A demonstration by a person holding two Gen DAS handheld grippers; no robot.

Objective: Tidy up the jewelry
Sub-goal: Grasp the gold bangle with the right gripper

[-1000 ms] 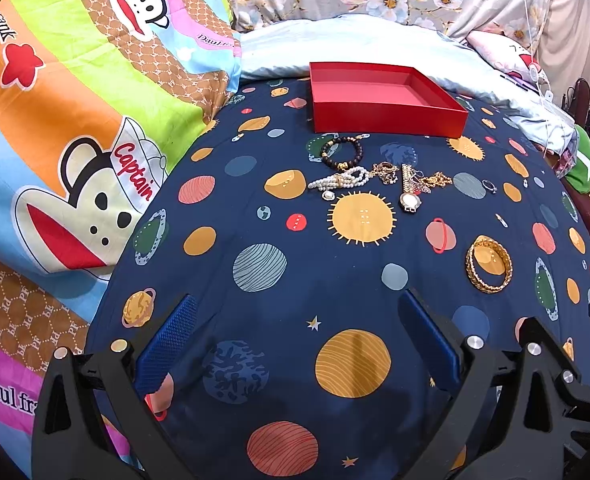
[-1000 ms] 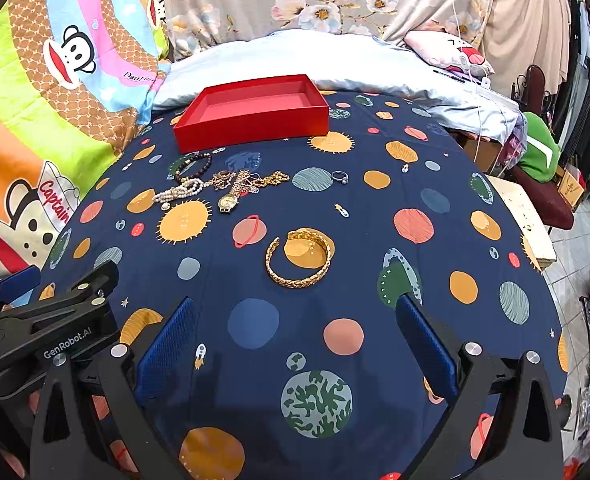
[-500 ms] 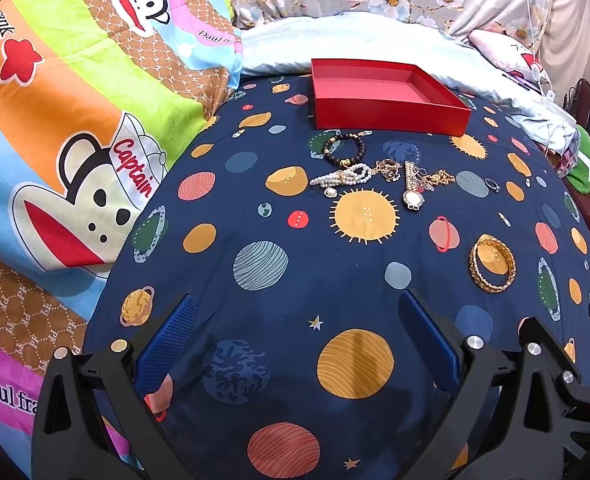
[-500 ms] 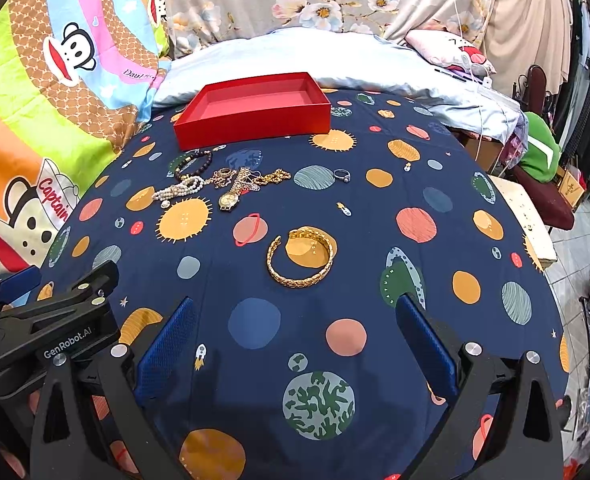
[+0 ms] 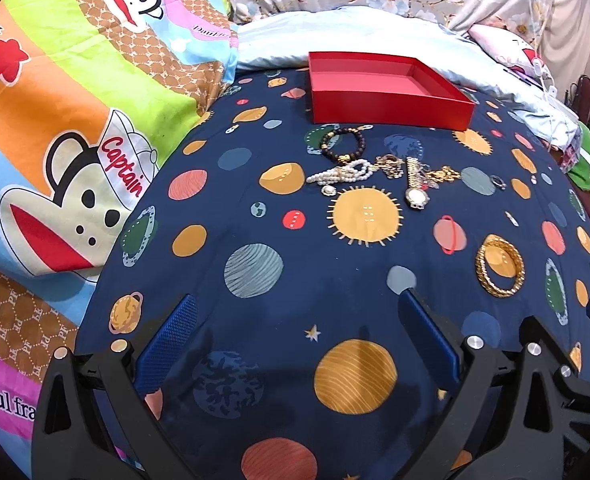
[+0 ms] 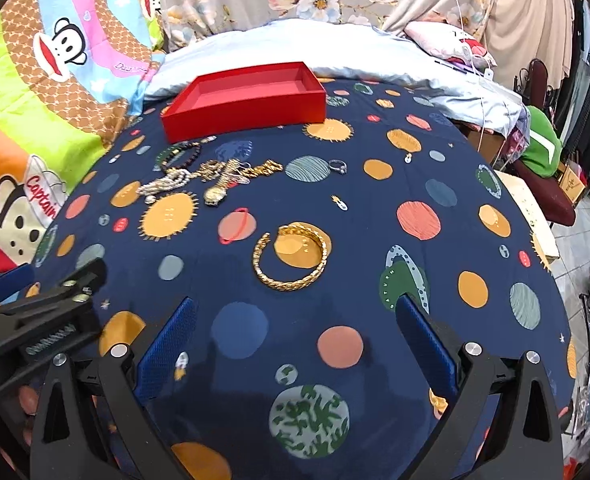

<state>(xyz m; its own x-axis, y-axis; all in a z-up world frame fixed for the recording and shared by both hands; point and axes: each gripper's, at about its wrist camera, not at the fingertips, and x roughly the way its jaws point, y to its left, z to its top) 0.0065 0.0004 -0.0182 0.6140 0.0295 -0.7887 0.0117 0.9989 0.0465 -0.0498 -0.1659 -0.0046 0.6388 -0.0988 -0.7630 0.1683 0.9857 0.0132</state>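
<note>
left gripper spread, empty | right gripper spread, empty | gold bangle at 12 o'clock, red box beyond | risk: bangle skids on soft bedsheet

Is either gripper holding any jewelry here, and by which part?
Nothing is held: the left gripper and right gripper are open over the bedsheet.

Light: bright, even, from above | Shadows: soft, cast below the tongs | Edges: strongly curved, corners darkened | Focus: sharp
</note>
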